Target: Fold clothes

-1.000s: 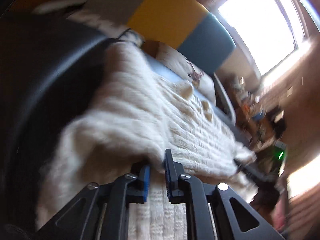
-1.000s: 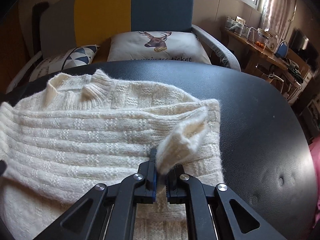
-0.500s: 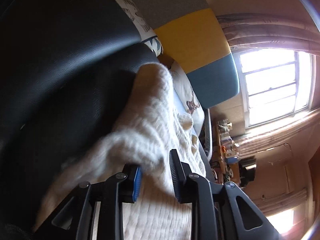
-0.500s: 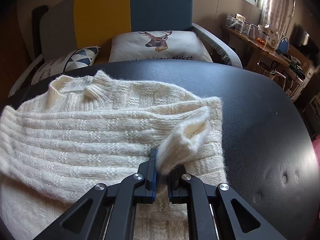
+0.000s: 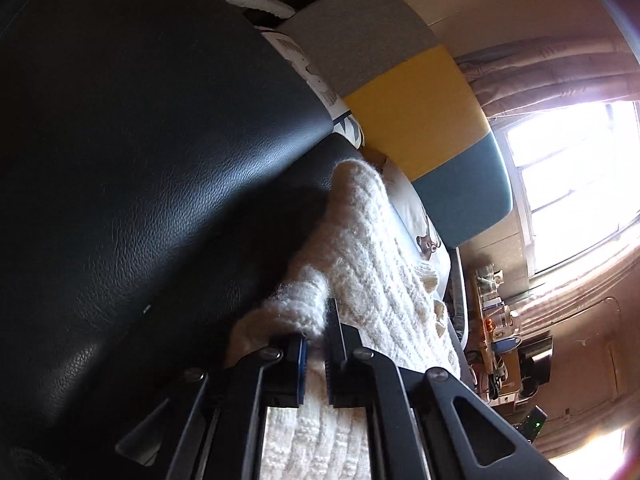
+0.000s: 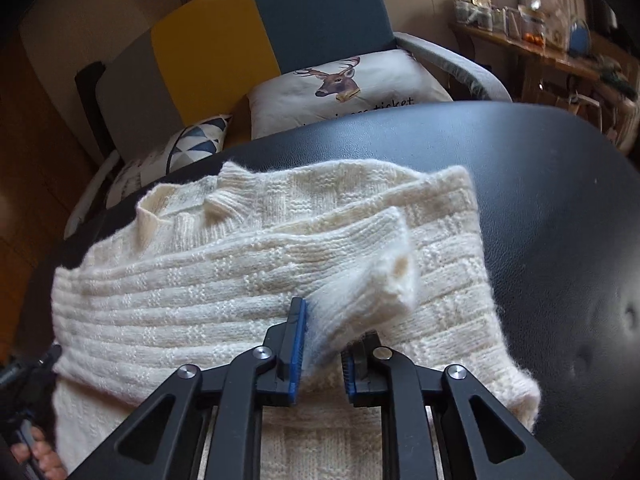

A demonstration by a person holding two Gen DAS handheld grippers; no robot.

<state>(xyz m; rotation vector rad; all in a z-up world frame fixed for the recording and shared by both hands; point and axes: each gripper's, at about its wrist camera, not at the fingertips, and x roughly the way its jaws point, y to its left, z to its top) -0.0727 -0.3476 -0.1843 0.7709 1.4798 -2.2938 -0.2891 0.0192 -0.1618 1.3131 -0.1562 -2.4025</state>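
A cream knitted sweater (image 6: 200, 280) lies spread on a black leather surface (image 6: 560, 208), collar toward the sofa. One sleeve is folded across its body, and the cuff (image 6: 384, 276) sticks up between the fingers of my right gripper (image 6: 322, 352), whose jaws stand slightly apart and open around it. In the left wrist view the sweater (image 5: 368, 264) runs away to the right. My left gripper (image 5: 316, 356) is shut on a fuzzy bunched edge of it at the sweater's left side, over the black surface (image 5: 140, 160).
Behind the surface stands a grey, yellow and teal sofa (image 6: 240, 40) with a deer cushion (image 6: 344, 84) and a triangle-patterned cushion (image 6: 192, 144). A cluttered wooden shelf (image 6: 540, 40) lines the right wall. A person's fingers (image 6: 36, 456) show at the lower left.
The left gripper opened half a second ago and has now shut on the sweater's edge. The right gripper's jaws have widened around the sleeve cuff, and its view has tilted.
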